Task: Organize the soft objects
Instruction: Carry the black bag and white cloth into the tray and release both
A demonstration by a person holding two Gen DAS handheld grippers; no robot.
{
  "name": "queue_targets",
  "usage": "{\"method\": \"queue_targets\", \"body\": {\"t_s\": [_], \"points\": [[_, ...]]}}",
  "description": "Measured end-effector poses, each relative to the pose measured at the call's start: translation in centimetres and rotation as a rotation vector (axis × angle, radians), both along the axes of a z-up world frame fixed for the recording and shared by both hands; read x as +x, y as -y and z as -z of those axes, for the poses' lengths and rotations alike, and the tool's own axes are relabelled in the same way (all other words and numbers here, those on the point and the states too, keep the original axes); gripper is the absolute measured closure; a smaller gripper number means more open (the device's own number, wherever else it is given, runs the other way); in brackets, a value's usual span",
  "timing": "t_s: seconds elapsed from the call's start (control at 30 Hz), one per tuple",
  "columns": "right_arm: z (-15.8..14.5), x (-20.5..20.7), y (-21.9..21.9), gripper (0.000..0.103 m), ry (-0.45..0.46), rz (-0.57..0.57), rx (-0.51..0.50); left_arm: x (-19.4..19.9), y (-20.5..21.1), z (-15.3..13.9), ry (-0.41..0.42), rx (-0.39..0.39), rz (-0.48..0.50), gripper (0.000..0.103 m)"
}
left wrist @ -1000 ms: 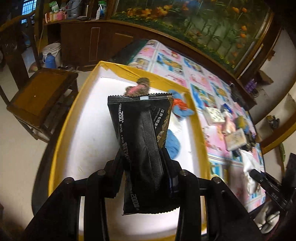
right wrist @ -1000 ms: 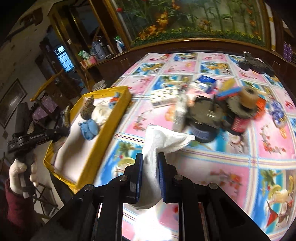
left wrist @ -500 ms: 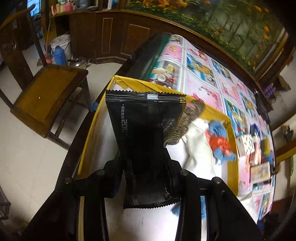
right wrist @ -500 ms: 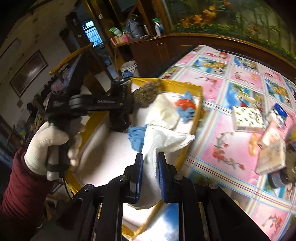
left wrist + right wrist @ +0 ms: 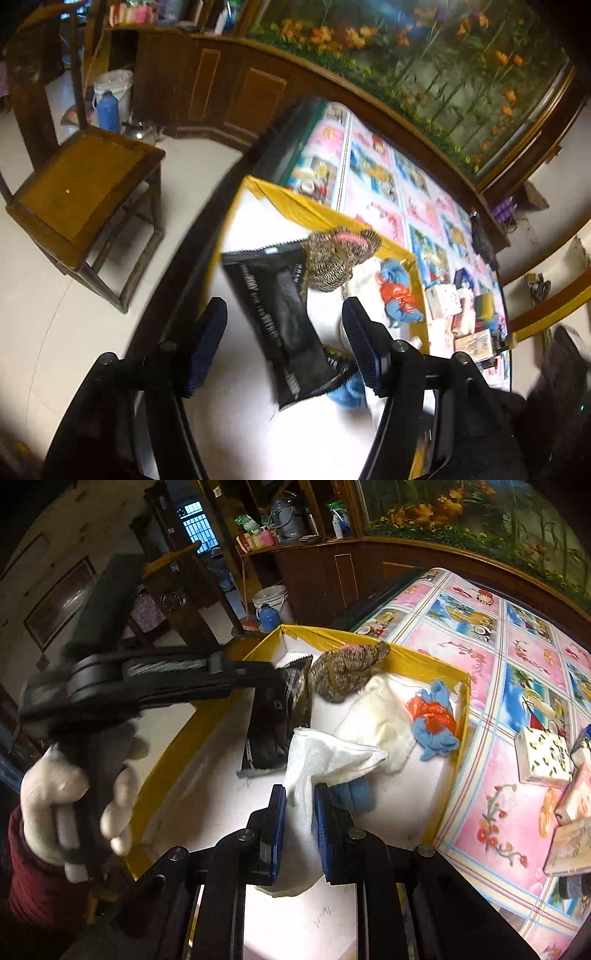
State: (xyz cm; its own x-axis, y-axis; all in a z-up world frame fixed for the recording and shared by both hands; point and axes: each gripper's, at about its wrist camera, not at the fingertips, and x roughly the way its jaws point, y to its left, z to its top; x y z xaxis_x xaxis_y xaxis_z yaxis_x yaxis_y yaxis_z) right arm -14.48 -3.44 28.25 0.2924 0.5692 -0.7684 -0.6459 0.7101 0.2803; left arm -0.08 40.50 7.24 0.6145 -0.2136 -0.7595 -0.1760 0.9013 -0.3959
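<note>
The left gripper (image 5: 284,347) is over the yellow-rimmed box (image 5: 314,212), its jaws opening, and the black packet (image 5: 275,314) sits between them with clear gaps to both pads, its saw-toothed top edge toward the far end of the box. Whether the packet already rests flat on the white floor of the box is hard to tell through the blur. Just beyond it lies a brown knitted bundle (image 5: 338,260) with a pink band, touching the packet's upper corner. Over on the right wrist view, the right gripper (image 5: 299,830) is clamped narrow on a white cloth (image 5: 325,760), which fans out above the pads and hangs above the inside of the box. In the box beyond it lie a cream cloth (image 5: 376,716), a blue and orange rag (image 5: 434,720) near the far right wall, and a blue piece (image 5: 352,794) just behind the held cloth. A white-gloved hand (image 5: 74,801) with a dark red sleeve grips the left tool's handle. The box stands on the desk (image 5: 498,657), on its pink patterned cover.
</note>
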Motion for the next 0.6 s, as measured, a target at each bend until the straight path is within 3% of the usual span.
{"method": "queue_targets", "body": {"t_s": [0.2,0.3,0.4,0.6], "points": [[-0.5,2.9,-2.3,0.087,0.008,0.023,0.019,-3.9,-1.9,-0.7,0.074,-0.087,-0.060,0.039],[0.4,4.8,-3.8,0.080,-0.005,0.034,0.014,-5.3,-1.9,-0.5,0.082,-0.110,-0.074,0.039],[1.6,6.1,-3.1,0.059,-0.057,0.090,0.043,-6.5,-1.3,-0.5,0.096,-0.119,-0.067,0.039],[1.3,4.1,1.2,0.052,0.026,0.135,0.044,-8.0,0.5,0.4,0.104,-0.121,-0.054,0.037]]}}
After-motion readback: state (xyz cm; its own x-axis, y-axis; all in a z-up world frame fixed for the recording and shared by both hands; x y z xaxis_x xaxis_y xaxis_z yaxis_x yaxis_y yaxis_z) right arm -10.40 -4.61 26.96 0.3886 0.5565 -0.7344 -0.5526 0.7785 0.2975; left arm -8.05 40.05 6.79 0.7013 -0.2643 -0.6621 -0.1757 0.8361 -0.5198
